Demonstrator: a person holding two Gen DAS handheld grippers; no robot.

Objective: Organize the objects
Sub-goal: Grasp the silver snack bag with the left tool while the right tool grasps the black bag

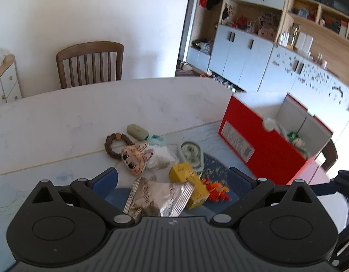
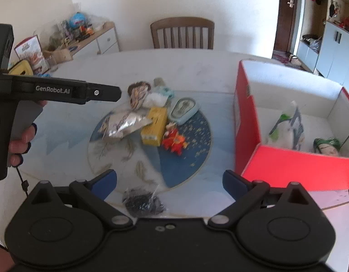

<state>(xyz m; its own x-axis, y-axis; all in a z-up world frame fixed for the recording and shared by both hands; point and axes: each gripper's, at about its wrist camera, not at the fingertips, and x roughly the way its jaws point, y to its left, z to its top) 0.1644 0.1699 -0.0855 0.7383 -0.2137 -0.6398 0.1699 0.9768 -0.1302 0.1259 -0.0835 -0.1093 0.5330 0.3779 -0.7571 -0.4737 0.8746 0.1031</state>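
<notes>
The red box (image 1: 265,136) is smeared with motion blur in the left wrist view, and the label on its side cannot be read. The silver foil packet (image 1: 156,199) is partly hidden behind the gripper body, and its print is illegible. In the right wrist view the dark bag (image 2: 142,204) near the bottom is blurred and half covered, and the box's contents are too soft to identify.

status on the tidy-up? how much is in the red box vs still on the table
Done: two items lie in the red box, a white-green packet and a green-topped thing. In hand: nothing; left claw and right claw both open and empty. Left: foil bag, yellow box, red toy, tin, tiger face and others.
</notes>
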